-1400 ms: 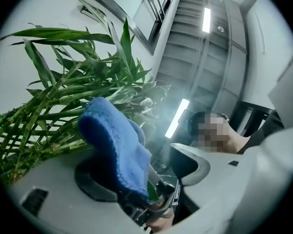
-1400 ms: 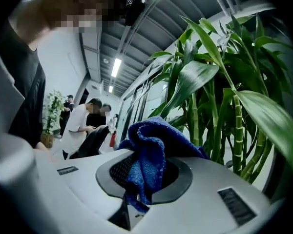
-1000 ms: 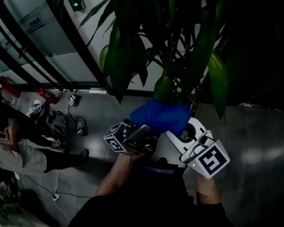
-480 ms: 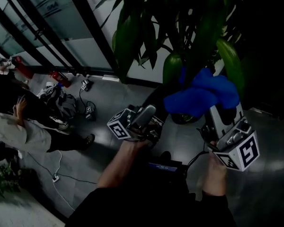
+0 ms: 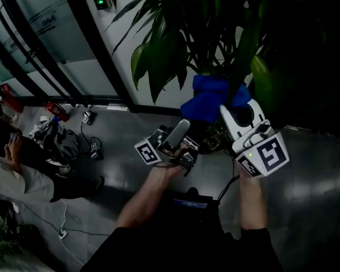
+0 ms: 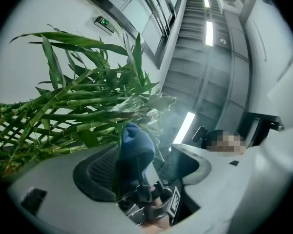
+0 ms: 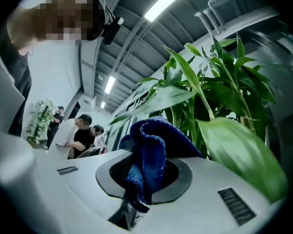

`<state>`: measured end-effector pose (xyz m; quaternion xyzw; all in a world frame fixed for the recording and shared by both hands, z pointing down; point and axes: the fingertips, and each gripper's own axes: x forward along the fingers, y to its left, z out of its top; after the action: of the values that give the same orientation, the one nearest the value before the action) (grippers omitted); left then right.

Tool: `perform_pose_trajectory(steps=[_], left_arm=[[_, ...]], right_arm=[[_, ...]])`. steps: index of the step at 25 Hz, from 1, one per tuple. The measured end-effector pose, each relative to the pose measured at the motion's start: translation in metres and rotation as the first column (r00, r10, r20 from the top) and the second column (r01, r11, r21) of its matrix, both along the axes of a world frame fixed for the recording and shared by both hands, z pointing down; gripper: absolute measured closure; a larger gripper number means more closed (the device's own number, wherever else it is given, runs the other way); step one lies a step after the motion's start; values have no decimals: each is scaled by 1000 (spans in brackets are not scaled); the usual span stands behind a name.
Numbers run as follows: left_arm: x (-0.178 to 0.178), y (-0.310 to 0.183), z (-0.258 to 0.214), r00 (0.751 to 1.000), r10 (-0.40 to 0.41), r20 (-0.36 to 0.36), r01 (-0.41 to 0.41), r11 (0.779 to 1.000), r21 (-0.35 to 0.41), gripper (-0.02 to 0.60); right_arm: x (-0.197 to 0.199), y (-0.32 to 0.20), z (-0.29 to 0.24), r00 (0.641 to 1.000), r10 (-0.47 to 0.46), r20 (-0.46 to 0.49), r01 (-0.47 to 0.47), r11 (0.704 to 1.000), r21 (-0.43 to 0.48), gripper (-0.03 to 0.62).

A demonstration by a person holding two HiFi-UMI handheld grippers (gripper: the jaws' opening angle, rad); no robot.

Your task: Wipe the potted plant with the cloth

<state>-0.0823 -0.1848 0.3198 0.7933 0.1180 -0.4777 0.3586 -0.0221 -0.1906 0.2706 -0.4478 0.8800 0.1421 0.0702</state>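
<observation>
Pinching a blue cloth, the right hand-held gripper holds it among leaves of the potted plant; the left hand-held gripper stands spread.

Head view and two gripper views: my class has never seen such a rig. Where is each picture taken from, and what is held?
No robot: a person holds a two-jaw gripper in each hand. The head view looks down from a camera on the person's head; the other two cameras ride on the grippers, looking along their jaws. The right gripper is clamped on a blue cloth, up among the leaves of the plant. The left gripper points upward, jaws apart, gripping nothing. Below lies a grey floor, with people at the left.
</observation>
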Motion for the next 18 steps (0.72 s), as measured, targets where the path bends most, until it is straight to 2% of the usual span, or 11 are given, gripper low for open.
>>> perform_pose_trajectory(steps=[4,9,14,18], left_arm=[[-4,-1,-5,998,54,-33,-55,998,-22,245],[-5,-4,-1,993,99,-66,-103,992,-72,238],[-3,-7,-1,993,100,-66,-107,989,-104,233],[-7,-4,-1,995,74,-66,-80,992,-101,233]], right_arm=[[-10,-4,30,998,54,-39,-56,997,-61,517],[-16,6,54,990,113,-91,-120,990,-80,519],[-23,16,71,979,137,-150,-153,983,-100,519],[-31,29,88,973,114,-201,-141,983,-122,519]])
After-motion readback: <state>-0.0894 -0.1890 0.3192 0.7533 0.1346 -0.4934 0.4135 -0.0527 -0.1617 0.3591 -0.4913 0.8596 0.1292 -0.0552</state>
